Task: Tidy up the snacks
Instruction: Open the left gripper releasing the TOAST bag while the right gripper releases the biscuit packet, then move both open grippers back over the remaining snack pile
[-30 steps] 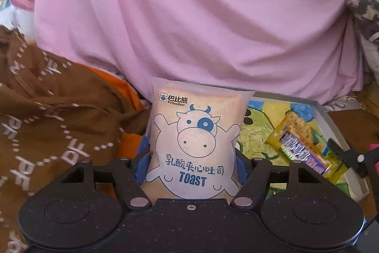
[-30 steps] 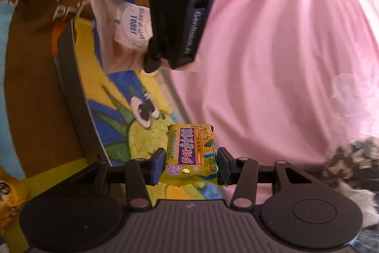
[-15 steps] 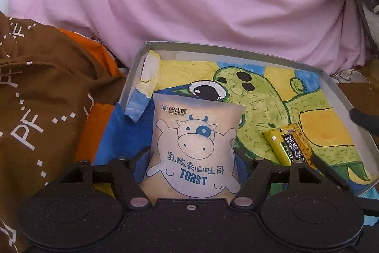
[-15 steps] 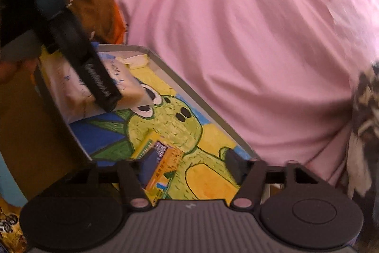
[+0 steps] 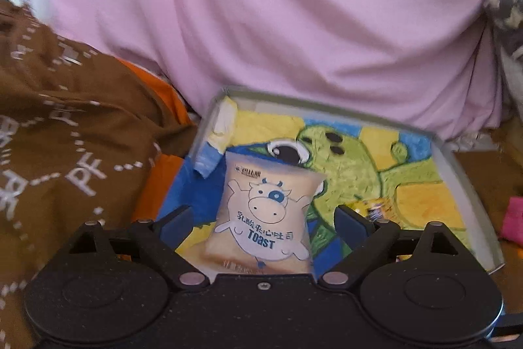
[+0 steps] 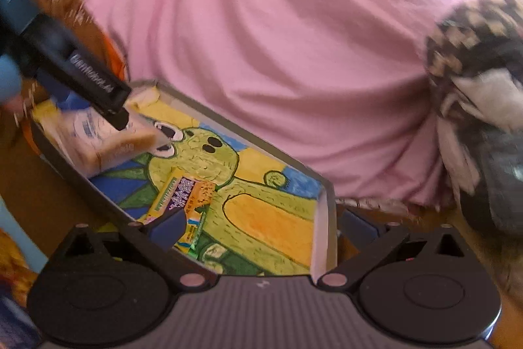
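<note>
Both snacks lie in the grey-rimmed tray with the green cartoon drawing (image 5: 457, 165): at its left end the white toast packet with a blue cow (image 5: 264, 211) between the spread left gripper (image 5: 264, 218), toward its middle the yellow-and-purple biscuit wrapper (image 6: 183, 195) beside the spread, empty right gripper (image 6: 261, 224). Other snacks may remain outside the tray.

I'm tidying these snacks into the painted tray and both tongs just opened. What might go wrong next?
The toast packet sits between the open left tongs, so pulling back carelessly may drag it. The yellow snack bar lies beside a right tongs finger, which could nudge it. The right tongs straddle the tray wall and might snag it.
</note>
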